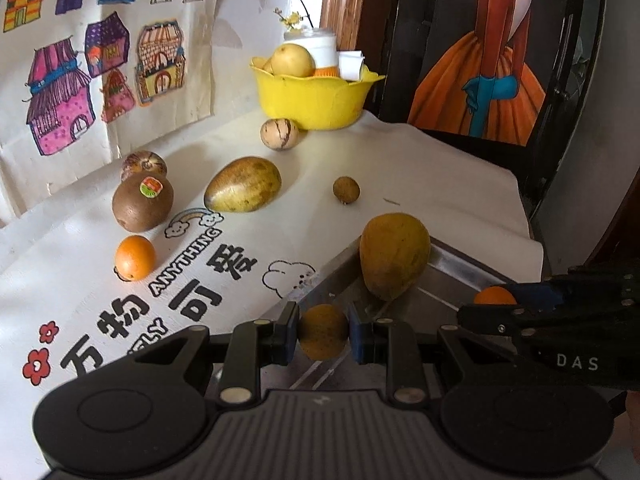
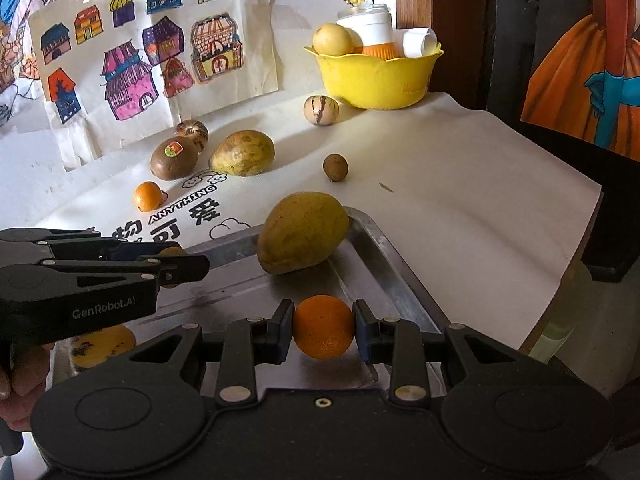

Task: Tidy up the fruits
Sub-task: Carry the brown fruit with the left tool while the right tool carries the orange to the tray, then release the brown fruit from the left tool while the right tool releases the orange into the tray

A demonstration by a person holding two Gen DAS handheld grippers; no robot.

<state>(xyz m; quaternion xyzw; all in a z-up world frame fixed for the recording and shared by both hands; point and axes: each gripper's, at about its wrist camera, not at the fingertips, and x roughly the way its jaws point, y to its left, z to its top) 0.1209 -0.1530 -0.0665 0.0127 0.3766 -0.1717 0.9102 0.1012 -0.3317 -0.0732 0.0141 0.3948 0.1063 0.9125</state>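
Two grippers over one metal tray (image 2: 384,240), each carrying a fruit; items listed by size, largest first.

1. Surface (image 1: 420,168), covered by a white printed cloth, with loose fruit scattered across its far half.
2. Metal tray, at the near edge of the surface, directly under both grippers (the evident collecting point).
3. Yellow bowl (image 1: 312,98), far back by the wall, already holding a pale round fruit and some cartons.
4. Large mango (image 2: 300,236), lying in the tray's far corner, long axis running across the tray, just beyond both sets of fingers.
5. Spotted mango (image 1: 242,185), on the cloth, well apart from the tray.
6. Kiwi (image 1: 143,202), stickered, left of the spotted mango.
7. Left gripper (image 1: 323,332), fingers clamped on a small yellow-brown fruit (image 1: 323,332) held between the pads, over the tray's near left part.
8. Right gripper (image 2: 323,328), fingers clamped on an orange (image 2: 323,328), squarely centred between the pads, over the tray's near right part.
9. Small orange (image 1: 135,258), on the cloth, nearer the left gripper.
10. Small brown fruit (image 1: 346,189), alone, mid-cloth.

Judgement: both held fruits hang straight above open tray floor, short of the large mango, so each need only go down and be released.
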